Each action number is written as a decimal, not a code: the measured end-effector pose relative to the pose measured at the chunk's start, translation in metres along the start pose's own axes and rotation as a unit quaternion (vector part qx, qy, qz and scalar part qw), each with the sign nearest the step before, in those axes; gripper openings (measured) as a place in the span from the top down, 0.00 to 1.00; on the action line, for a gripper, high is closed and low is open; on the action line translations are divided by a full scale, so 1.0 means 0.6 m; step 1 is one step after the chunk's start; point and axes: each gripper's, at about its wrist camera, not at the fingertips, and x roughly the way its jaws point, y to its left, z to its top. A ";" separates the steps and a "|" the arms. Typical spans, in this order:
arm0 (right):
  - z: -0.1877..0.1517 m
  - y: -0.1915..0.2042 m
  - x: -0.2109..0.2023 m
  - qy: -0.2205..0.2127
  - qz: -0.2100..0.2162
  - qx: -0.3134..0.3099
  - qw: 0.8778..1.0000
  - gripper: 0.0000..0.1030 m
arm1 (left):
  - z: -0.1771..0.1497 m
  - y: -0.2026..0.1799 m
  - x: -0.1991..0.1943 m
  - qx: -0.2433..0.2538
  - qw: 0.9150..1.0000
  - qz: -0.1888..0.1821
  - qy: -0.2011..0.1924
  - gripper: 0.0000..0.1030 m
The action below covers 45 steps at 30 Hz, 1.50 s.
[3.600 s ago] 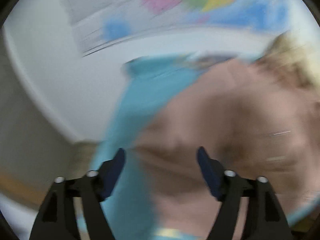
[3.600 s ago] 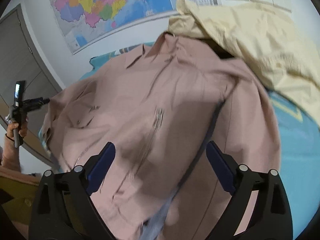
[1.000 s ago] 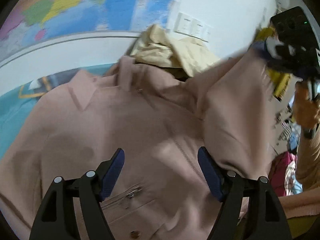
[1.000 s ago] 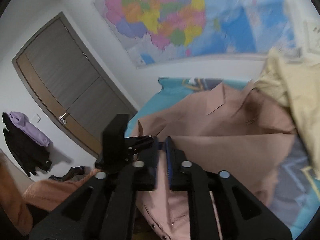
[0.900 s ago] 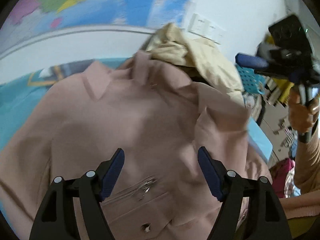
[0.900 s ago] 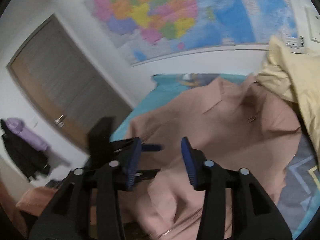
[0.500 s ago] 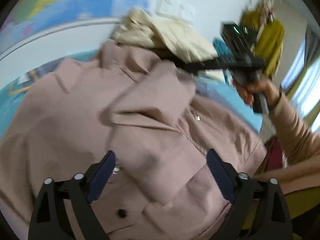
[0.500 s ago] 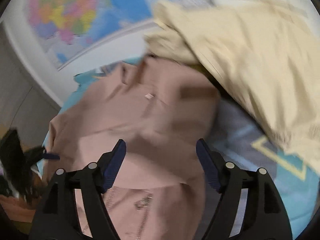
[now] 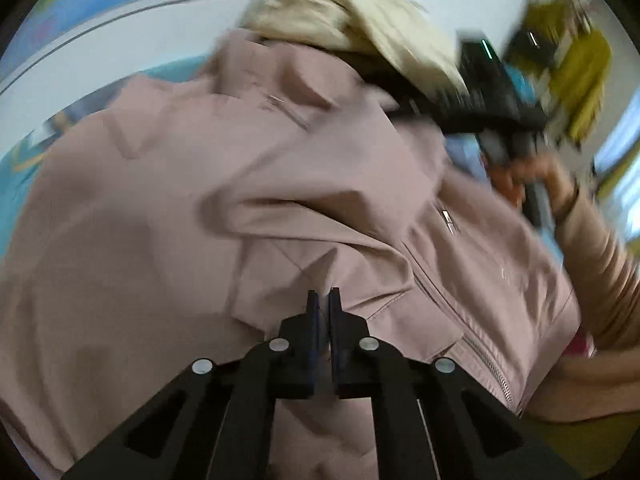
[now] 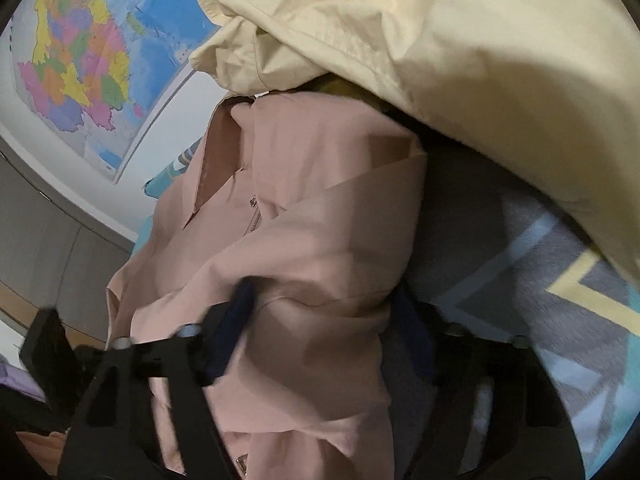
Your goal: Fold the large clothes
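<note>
A large dusty-pink jacket [image 9: 168, 216] lies spread on the bed, one sleeve folded across its front. My left gripper [image 9: 323, 294] is shut, its tips at the cuff of that folded sleeve; whether cloth is pinched I cannot tell. My right gripper [image 10: 324, 308] is open, jaws wide, over the jacket's shoulder fold [image 10: 320, 216]. The right gripper also shows in the left wrist view [image 9: 488, 92], blurred, at the jacket's far right side.
A cream garment [image 10: 460, 48] is piled at the head of the bed, overlapping the pink collar. The bedcover [image 10: 568, 296] is grey and teal with yellow lines. A map [image 10: 76, 48] hangs on the wall. A door [image 10: 36, 232] is at left.
The right gripper let go of the sleeve after folding it across the jacket, opened and moved down to the shoulder. The left gripper went from wide open to shut at the sleeve cuff.
</note>
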 end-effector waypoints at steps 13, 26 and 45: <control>-0.010 -0.063 -0.042 -0.032 0.001 0.074 0.997 0.73 | 0.033 0.236 -0.086 -0.160 0.980 0.107 -0.058 0.48; -0.025 -0.020 -0.064 -0.052 -0.011 0.039 0.998 0.37 | 0.002 -0.052 -0.002 0.154 0.983 0.090 -0.039 0.09; -0.019 0.079 -0.081 -0.087 -0.092 -0.081 0.989 0.37 | 0.082 0.243 -0.042 -0.093 0.993 0.068 0.005 0.61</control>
